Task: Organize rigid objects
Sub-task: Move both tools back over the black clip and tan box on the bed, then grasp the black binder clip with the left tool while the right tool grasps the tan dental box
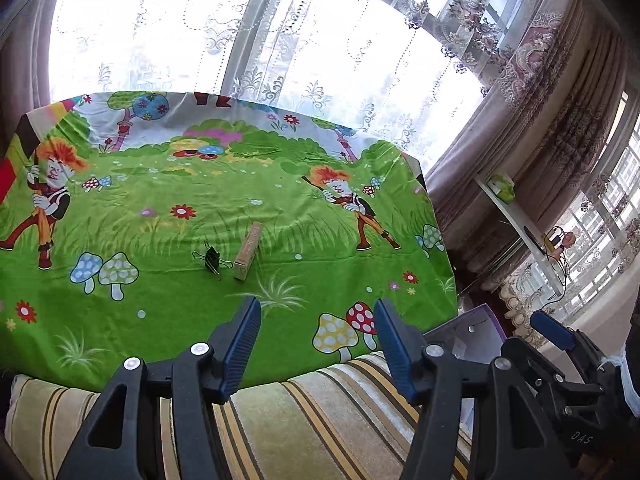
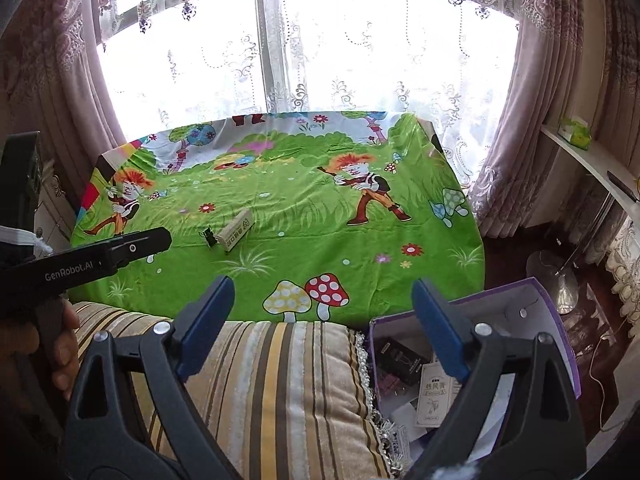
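Both grippers hang over the striped cushion (image 2: 272, 380) at the near edge of the desk (image 1: 360, 272), which is covered with a green cartoon cloth. The left gripper (image 1: 318, 344) has its jaws spread wide with nothing between them, and so does the right gripper (image 2: 324, 328). Ahead of the left gripper and a little to its left, a small cardboard box (image 1: 248, 251) lies on the cloth with a black binder clip (image 1: 212, 261) just beside it. Below the right gripper's right finger sits an open purple box (image 2: 560, 320) holding small packages.
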A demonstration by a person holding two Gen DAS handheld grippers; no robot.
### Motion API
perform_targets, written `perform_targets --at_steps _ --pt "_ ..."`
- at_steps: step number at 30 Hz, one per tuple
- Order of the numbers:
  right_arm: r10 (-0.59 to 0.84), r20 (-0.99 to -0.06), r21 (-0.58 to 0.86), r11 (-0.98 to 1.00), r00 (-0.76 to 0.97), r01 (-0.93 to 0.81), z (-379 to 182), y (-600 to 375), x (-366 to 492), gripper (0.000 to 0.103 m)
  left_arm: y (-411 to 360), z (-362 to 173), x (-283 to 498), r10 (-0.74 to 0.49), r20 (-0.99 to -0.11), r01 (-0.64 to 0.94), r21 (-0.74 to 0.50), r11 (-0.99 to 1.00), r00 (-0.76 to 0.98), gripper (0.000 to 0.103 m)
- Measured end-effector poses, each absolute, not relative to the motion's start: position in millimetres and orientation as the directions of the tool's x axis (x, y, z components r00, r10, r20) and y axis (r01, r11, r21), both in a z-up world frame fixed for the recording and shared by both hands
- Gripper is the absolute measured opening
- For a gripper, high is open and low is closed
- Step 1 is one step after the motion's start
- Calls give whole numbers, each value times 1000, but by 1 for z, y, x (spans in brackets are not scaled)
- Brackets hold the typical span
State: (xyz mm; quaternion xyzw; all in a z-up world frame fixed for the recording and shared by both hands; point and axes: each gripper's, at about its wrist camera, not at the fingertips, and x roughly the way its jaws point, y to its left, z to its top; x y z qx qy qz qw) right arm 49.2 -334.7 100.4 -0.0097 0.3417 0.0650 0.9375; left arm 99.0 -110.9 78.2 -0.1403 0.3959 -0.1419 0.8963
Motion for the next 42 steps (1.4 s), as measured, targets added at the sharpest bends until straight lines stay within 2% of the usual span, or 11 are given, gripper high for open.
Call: perform_targets --at_steps 6,15,19,25,32,40,42 --pt "150 -682 26 983 715 -182 98 -304 92 94 -74 72 137 -312 -702 57 -362 930 641 60" --pt "173 -743 156 984 646 -85 89 -278 186 94 -37 42 205 -288 -765 -123 -430 895 577 60" --pt "173 -768 161 984 617 -76 78 -261 218 94 -28 24 230 -290 -791 -193 -451 872 539 60" --pt "166 -809 154 986 564 -70 46 -238 256 94 -5 2 245 -270 -785 -301 -494 816 557 60" --pt "181 -847 171 983 499 -66 -1 -215 278 93 8 -21 241 -254 -789 -334 -495 802 559 60" --pt "170 -875 137 985 453 -105 -34 -196 295 78 3 -31 233 -230 -775 -325 -488 810 589 60" --pt "170 -881 125 984 441 -131 -42 -191 295 70 1 -31 233 -228 -772 -318 -485 815 594 60"
